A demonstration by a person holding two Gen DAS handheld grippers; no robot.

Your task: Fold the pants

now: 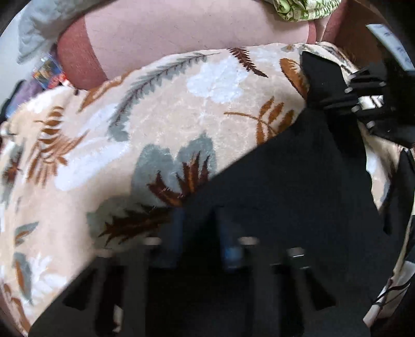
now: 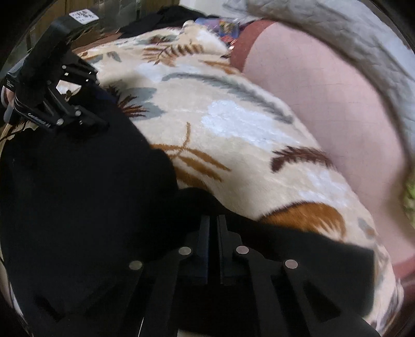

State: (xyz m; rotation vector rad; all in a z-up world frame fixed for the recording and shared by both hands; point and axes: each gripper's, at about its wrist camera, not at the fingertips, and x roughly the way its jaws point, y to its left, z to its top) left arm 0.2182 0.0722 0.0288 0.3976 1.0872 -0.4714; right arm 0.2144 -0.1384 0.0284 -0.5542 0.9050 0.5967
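The black pants (image 1: 298, 186) lie on a cream blanket with a leaf pattern (image 1: 155, 124), and show in the right wrist view (image 2: 77, 194) too. My left gripper (image 1: 198, 215) is shut on the edge of the pants, low over the blanket. It also shows in the right wrist view (image 2: 85, 119), pinching the cloth. My right gripper (image 2: 213, 220) is shut on another edge of the pants, and it shows in the left wrist view (image 1: 319, 85) holding a raised point of cloth. The pants hang slack between the two grippers.
The blanket (image 2: 233, 116) covers a bed with a pink sheet (image 1: 181, 31). A grey quilt (image 2: 337, 33) lies beyond it. A green patterned cloth (image 1: 301, 9) and a colourful packet (image 1: 48, 72) sit at the bed's far edges. Dark clothing (image 2: 160, 18) lies at the back.
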